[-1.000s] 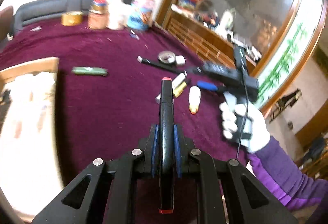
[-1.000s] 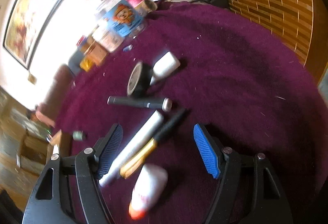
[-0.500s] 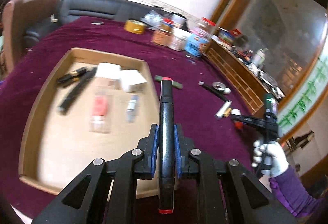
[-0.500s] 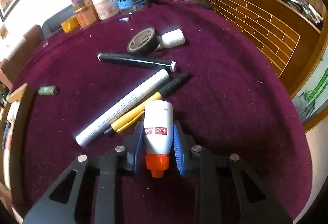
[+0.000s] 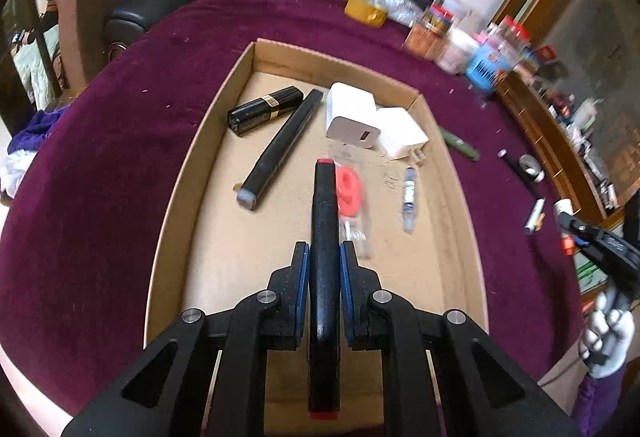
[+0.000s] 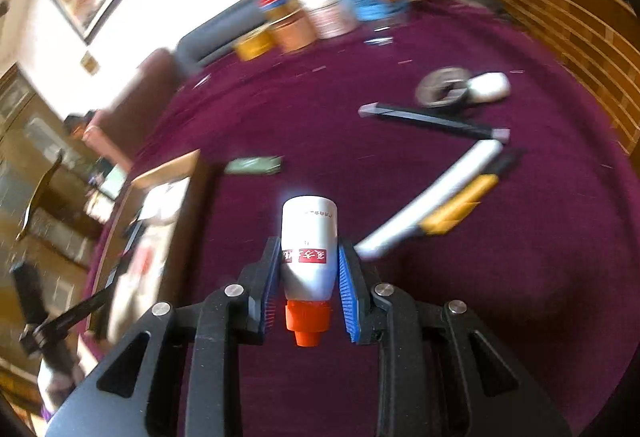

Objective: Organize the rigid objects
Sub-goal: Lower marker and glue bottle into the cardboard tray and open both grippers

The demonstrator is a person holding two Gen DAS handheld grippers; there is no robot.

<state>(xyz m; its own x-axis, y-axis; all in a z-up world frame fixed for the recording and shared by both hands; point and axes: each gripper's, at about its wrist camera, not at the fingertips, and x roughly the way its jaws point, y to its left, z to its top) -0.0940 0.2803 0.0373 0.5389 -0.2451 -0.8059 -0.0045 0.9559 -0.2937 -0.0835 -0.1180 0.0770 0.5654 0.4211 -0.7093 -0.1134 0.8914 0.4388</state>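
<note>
Your bench (image 5: 120,157) is round and covered in deep purple velvet-like cloth. On it sits one shallow cardboard tray (image 5: 456,197), rectangular with low walls, holding two white boxy chargers (image 5: 352,115), one long black pen (image 5: 280,149), one black lipstick tube (image 5: 266,109) with a gold band, and one small clear packet with red rings (image 5: 350,193). Your left tongs (image 5: 324,277) hang above the tray's near half, pinching one slim black marker (image 5: 325,237) with red ends. Your right tongs (image 6: 309,277), out to the right over bare cloth, are clamped on one white plastic bottle (image 6: 308,237) with an orange cap, near one silver marker (image 6: 432,197) and one yellow pen (image 6: 460,209).
</note>
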